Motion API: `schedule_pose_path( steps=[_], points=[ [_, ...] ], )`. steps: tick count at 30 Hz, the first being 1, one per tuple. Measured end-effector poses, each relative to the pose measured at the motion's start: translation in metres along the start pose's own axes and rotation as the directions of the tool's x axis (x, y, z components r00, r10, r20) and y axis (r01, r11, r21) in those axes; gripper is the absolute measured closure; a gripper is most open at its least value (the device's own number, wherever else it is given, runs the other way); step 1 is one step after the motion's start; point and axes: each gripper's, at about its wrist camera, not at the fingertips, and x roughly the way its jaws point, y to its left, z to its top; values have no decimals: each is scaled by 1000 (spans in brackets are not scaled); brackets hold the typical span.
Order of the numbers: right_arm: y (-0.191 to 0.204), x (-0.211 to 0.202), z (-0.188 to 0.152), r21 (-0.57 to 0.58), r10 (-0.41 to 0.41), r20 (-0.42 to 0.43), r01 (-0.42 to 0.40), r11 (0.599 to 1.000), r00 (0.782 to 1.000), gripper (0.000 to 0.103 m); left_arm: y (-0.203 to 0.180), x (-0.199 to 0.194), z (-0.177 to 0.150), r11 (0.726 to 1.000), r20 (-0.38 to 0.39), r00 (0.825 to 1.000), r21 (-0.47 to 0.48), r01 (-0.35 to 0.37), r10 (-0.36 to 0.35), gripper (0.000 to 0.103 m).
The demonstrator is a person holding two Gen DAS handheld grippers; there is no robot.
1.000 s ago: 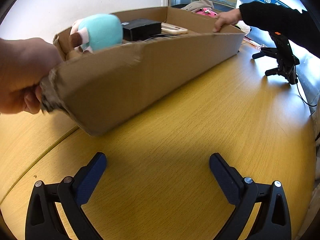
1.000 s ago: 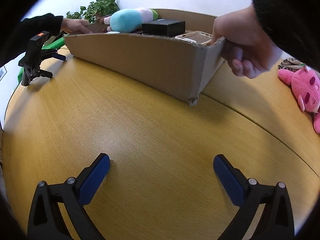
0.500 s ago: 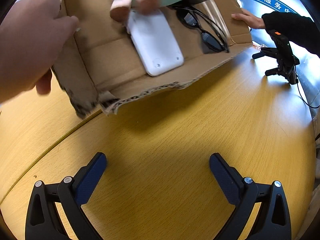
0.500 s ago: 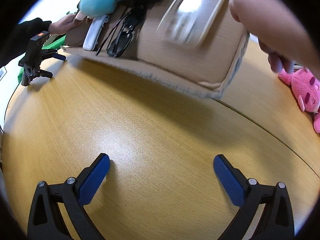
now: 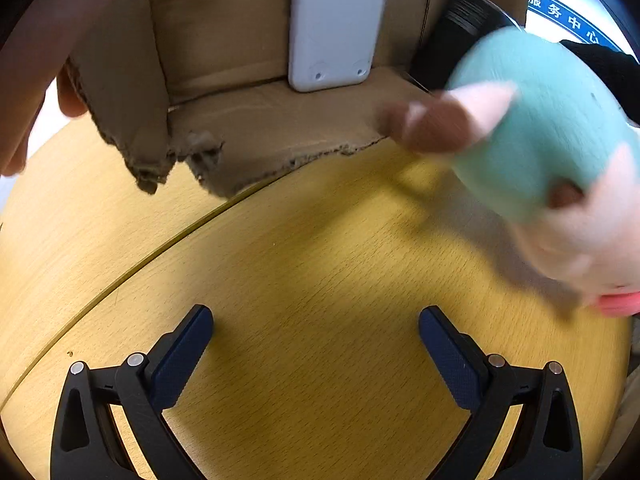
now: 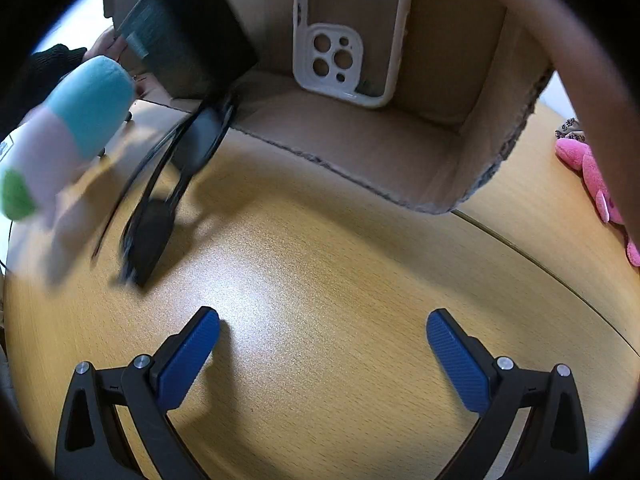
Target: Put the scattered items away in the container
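Note:
Bare hands tip a cardboard box (image 5: 256, 128) (image 6: 400, 160) toward me above the wooden table. A teal plush toy (image 5: 544, 132) (image 6: 80, 120) falls out, blurred. Black sunglasses (image 6: 160, 200) slide out onto the table. A white device (image 5: 332, 28), a clear phone case (image 6: 344, 40) and a black box (image 6: 184, 40) lean inside the tipped box. My left gripper (image 5: 316, 344) and right gripper (image 6: 322, 344) are open and empty, low over the table in front of the box.
A pink plush toy (image 6: 596, 176) lies on the table at the right. A table seam (image 5: 120, 284) curves across the top. A black-sleeved arm (image 5: 608, 68) holds the box's far end.
The box went from upright to tipped steeply toward me. The teal plush and the sunglasses have come out of it. Both grippers have stayed still.

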Motion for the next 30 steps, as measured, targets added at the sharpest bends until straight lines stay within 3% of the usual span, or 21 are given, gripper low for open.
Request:
schedule_pose_path(
  steps=[30],
  points=[
    [1,-2,-3,-4,4,-2,-4,1000,1000,0,4,-3,0,1000,-1,1000,10,9,-9,0]
  ],
)
